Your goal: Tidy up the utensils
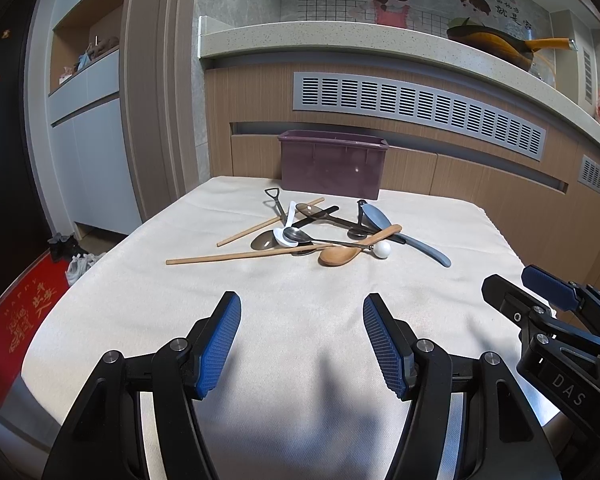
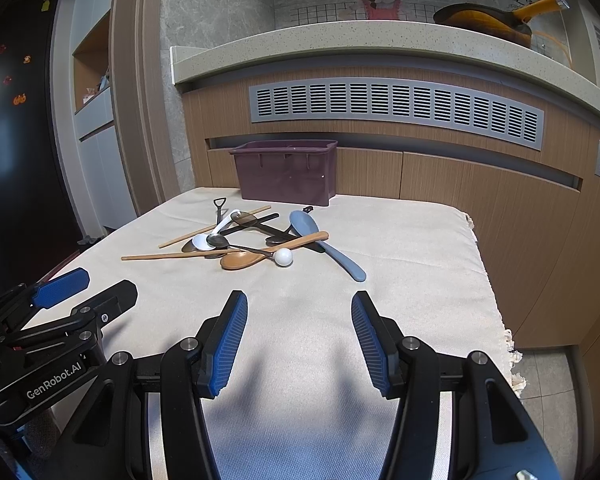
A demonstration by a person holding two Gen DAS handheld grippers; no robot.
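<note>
A pile of utensils lies on the cream cloth-covered table [image 1: 300,320]: a wooden spoon [image 1: 340,254], two wooden chopsticks [image 1: 236,257], a blue-grey rice paddle [image 1: 404,234], a white ceramic spoon [image 1: 285,232], a metal spoon with a white ball end [image 1: 382,249], dark spoons and a small shovel-shaped spoon [image 1: 274,200]. A purple bin [image 1: 332,164] stands behind the pile. My left gripper [image 1: 302,308] is open and empty, near the front edge. My right gripper [image 2: 300,304] is open and empty beside it. The pile [image 2: 252,244] and bin [image 2: 286,172] also show in the right wrist view.
A counter ledge with a yellow-handled pan [image 1: 496,46] runs behind the table above a vented wooden cabinet front [image 1: 420,108]. A red doormat [image 1: 16,320] and shoes lie on the floor at left. The table's right edge [image 2: 496,308] drops to tiled floor.
</note>
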